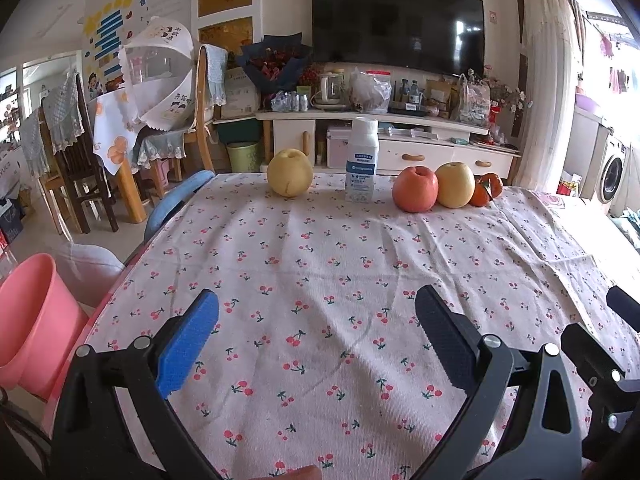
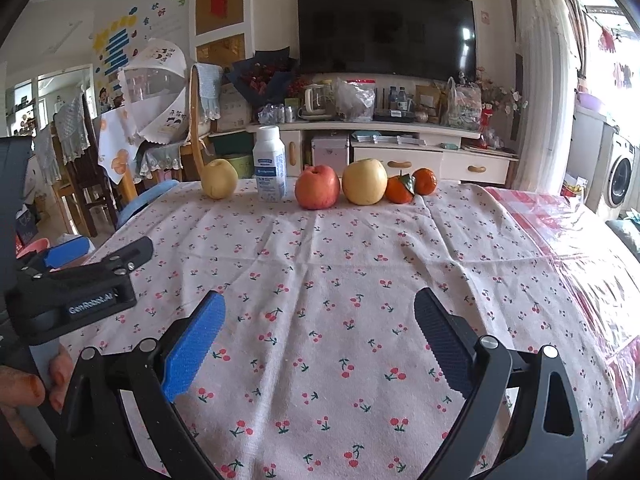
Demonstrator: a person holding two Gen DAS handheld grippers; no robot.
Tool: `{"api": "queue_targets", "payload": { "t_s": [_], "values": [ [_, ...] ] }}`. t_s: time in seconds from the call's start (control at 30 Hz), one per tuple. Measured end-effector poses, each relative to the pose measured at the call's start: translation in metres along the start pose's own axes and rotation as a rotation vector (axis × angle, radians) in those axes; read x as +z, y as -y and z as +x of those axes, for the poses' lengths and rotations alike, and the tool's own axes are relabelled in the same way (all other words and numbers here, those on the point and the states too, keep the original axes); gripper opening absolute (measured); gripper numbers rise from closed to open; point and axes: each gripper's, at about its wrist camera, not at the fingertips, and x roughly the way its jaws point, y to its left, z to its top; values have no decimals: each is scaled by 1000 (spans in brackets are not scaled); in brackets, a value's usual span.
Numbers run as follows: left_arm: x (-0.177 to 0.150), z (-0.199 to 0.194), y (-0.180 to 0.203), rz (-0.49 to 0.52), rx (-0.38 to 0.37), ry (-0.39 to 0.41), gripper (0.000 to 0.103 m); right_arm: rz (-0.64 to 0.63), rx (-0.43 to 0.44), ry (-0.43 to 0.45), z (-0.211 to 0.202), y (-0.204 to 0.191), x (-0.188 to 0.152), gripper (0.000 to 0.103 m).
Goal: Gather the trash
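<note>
A white plastic bottle (image 1: 361, 160) with a blue label stands upright at the far edge of the cherry-print tablecloth (image 1: 320, 280); it also shows in the right wrist view (image 2: 270, 164). A pink bin (image 1: 36, 320) stands off the table's left edge. My left gripper (image 1: 318, 304) is open and empty, low over the near part of the table. My right gripper (image 2: 320, 308) is open and empty beside it, to the right. The left gripper also shows at the left of the right wrist view (image 2: 96, 256).
Fruit stands in a row by the bottle: a yellow pear (image 1: 289, 172), a red apple (image 1: 415, 189), another yellow pear (image 1: 455, 185) and tangerines (image 1: 486, 189). A blue chair (image 1: 176, 204) stands at the table's left. A TV cabinet (image 1: 380, 136) is behind.
</note>
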Motion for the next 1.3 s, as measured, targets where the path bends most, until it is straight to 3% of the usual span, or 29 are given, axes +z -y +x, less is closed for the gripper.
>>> {"api": "queue_targets", "payload": {
  "t_s": [0.63, 0.8, 1.0, 1.3],
  "values": [
    [-1, 7, 8, 32, -3, 0, 99, 28, 7, -7, -1, 4, 5, 95],
    [-7, 29, 17, 41, -16, -93, 99, 53, -19, -59, 13, 11, 1, 95],
    [-17, 70, 26, 46, 10, -244, 99, 69, -103, -187, 55, 19, -9, 95],
    [-25, 97, 32, 41, 25, -343, 99, 61, -109, -319, 98, 13, -20, 94]
  ]
}}
